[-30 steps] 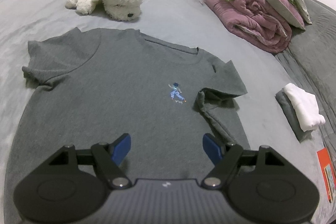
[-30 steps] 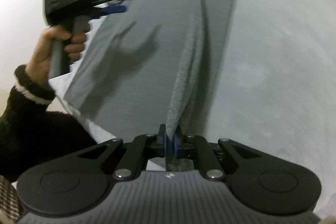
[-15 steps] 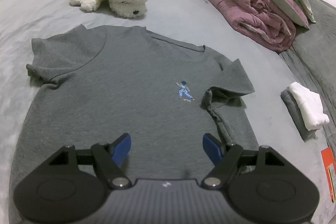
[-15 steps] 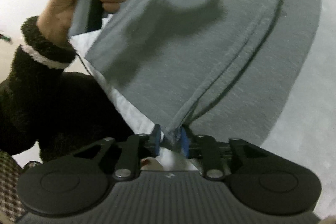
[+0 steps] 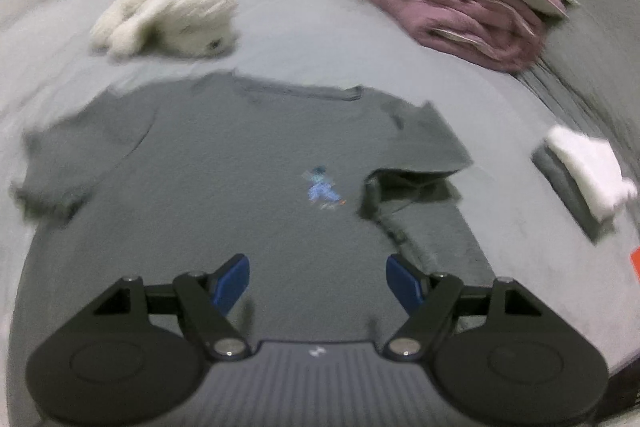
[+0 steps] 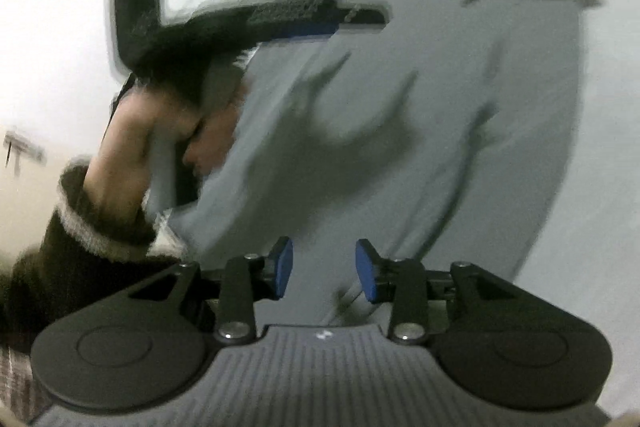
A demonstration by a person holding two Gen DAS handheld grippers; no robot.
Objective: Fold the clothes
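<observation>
Left wrist view: grey T-shirt [image 5: 208, 187] lies flat on the bed [image 5: 304, 39], collar far, hem nearest the left hand-held gripper [image 5: 318, 277], wide open, empty. Right hand-held gripper [image 6: 324, 267], partly open and empty, sits over the hem's right side, judged nearer the folded-in side panel.

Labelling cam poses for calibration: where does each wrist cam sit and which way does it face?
Left wrist: on the left gripper, low over the hem, facing up the grey cotton T-shirt to the white plush dog; only its open blue pads show.
Right wrist: on the right gripper, facing along the shirt; person's left hand visible.
Shared: T-shirt, left gripper.
</observation>
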